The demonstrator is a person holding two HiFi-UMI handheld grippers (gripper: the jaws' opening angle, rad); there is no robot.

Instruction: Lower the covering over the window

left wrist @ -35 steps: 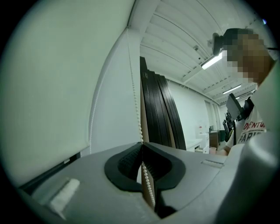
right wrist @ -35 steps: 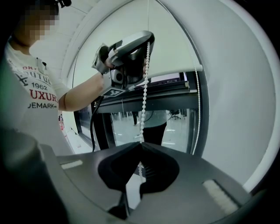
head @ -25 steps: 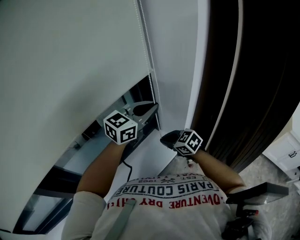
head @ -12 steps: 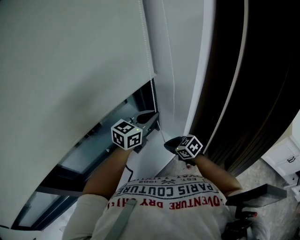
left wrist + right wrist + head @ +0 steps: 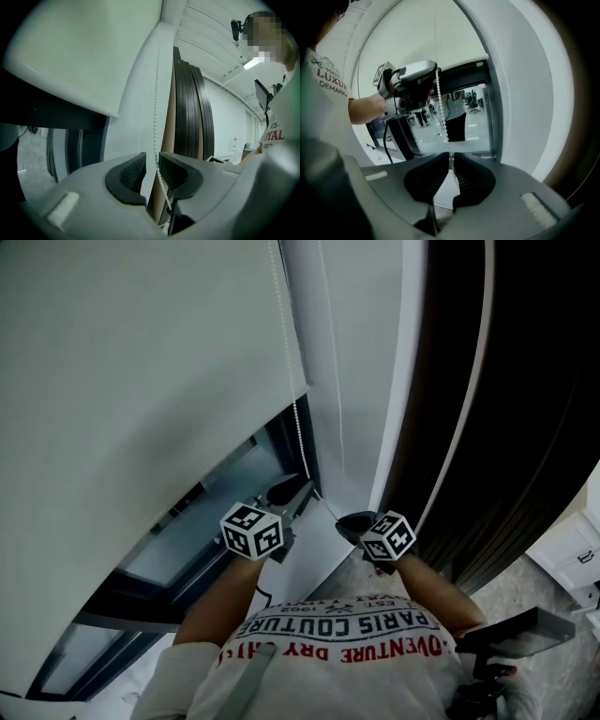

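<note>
At lower centre of the head view, my left gripper's (image 5: 152,158) jaws, just opening, stand apart round the bead chain (image 5: 155,117). The right gripper's (image 5: 451,157) jaws, easing slightly, pinch it. Upper left, the roller blind (image 5: 141,409) hangs part-lowered. Next, I judge: reclamp left higher, pull.

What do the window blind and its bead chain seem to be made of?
The blind is probably coated fabric, matte off-white: it hangs flat with no shine. The bead chain is likely white plastic: small round beads, though painted metal is possible.
</note>
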